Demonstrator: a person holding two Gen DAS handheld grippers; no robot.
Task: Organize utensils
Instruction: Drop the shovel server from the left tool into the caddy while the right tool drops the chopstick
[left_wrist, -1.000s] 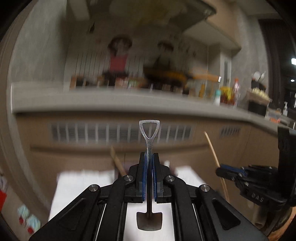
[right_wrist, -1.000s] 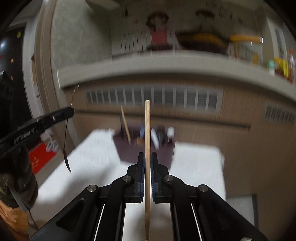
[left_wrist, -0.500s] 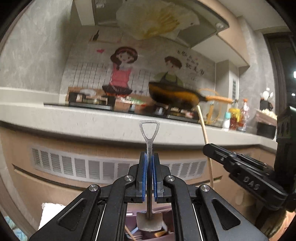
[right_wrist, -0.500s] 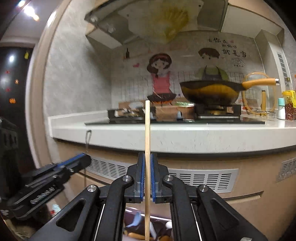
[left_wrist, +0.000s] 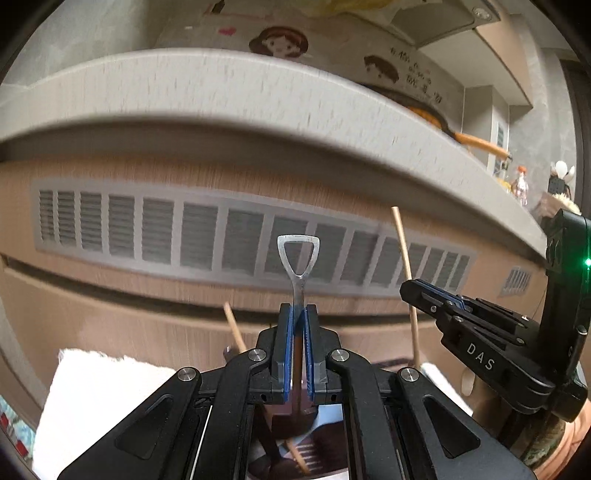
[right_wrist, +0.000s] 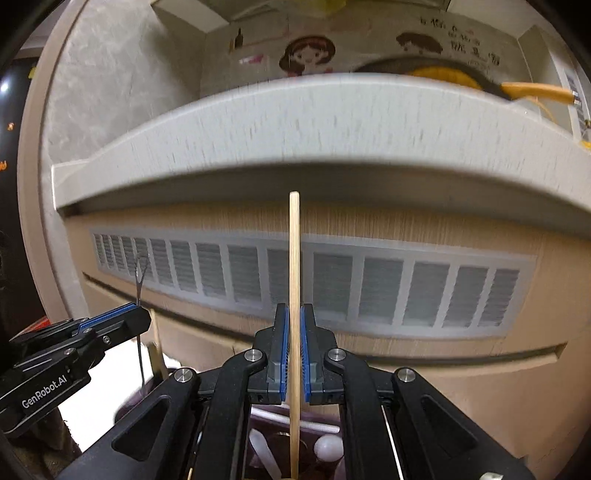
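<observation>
The left gripper (left_wrist: 298, 334) has its jaws clamped on the thin stem of a small shovel-shaped metal spoon (left_wrist: 297, 258), held upright, loop handle uppermost. The right gripper (right_wrist: 294, 339) pinches a pale wooden chopstick (right_wrist: 294, 258), also upright. Both hang above a dark purple utensil holder (right_wrist: 258, 421) near the far edge of a white-cloth-covered table (left_wrist: 92, 391), before a beige cabinet with a grey vent grille (right_wrist: 369, 288).
</observation>
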